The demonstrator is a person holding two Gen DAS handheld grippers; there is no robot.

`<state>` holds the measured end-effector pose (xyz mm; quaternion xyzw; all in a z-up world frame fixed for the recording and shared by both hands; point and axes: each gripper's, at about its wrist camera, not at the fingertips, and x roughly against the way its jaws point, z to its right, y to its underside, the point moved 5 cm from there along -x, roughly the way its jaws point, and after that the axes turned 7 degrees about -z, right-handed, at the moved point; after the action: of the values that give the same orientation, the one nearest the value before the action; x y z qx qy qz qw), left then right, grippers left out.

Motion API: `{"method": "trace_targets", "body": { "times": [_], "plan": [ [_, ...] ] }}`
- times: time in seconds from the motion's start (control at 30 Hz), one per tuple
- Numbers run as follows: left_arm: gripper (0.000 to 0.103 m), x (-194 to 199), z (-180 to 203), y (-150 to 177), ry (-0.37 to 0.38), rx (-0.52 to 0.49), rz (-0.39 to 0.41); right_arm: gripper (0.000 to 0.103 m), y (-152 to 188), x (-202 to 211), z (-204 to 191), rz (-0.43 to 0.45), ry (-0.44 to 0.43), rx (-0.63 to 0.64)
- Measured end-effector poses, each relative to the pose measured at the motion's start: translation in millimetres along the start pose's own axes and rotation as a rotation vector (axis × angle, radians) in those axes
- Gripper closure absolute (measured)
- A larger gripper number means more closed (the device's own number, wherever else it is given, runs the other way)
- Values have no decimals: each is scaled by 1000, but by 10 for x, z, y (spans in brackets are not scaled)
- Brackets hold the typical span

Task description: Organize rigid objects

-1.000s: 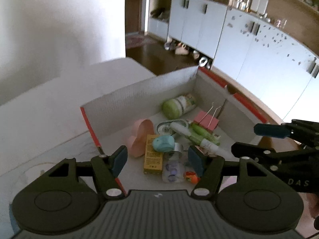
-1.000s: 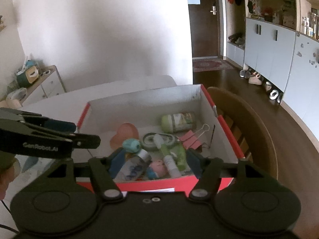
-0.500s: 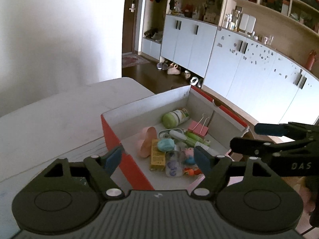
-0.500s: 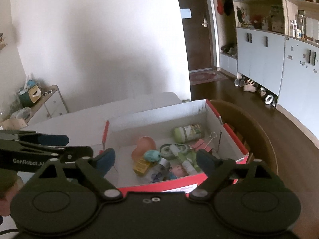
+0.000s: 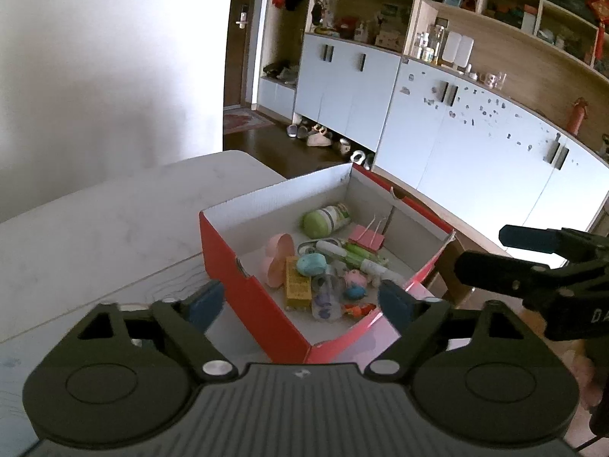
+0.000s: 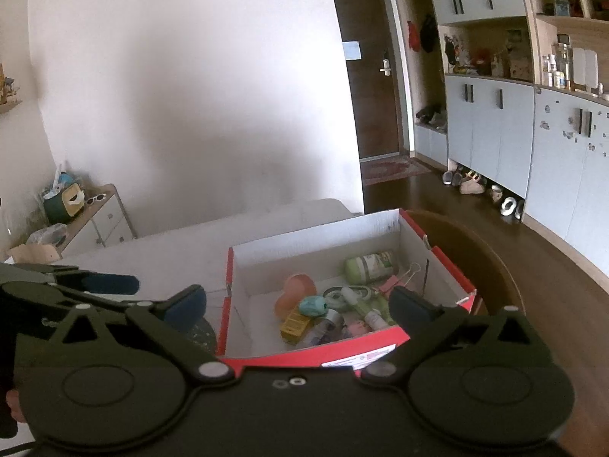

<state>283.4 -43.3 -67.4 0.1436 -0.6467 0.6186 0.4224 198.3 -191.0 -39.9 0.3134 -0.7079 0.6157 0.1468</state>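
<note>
Left wrist view shows the left gripper (image 5: 300, 301) with fingers spread wide and empty, low in the frame, and the red cardboard box (image 5: 243, 278) at centre holding a green bottle (image 5: 325, 221), pink binder clip (image 5: 365, 237) and yellow packet (image 5: 297, 283). The right gripper (image 6: 298, 304) likewise gapes empty.

A pale, faintly marbled table (image 5: 114, 221) carries a red cardboard box (image 5: 243, 293) near its far right corner. The box sits flat, its open top facing up.
</note>
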Motion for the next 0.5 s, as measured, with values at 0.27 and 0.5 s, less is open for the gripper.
{"method": "trace_targets", "body": {
  "times": [0.27,0.5],
  "plan": [
    [0,147,-35,50,20,11,38,0,68,80,-81,15,7,-23],
    [0,241,-84,71,78,46,55,0,112,127,-101,16,10,-34]
  ]
}}
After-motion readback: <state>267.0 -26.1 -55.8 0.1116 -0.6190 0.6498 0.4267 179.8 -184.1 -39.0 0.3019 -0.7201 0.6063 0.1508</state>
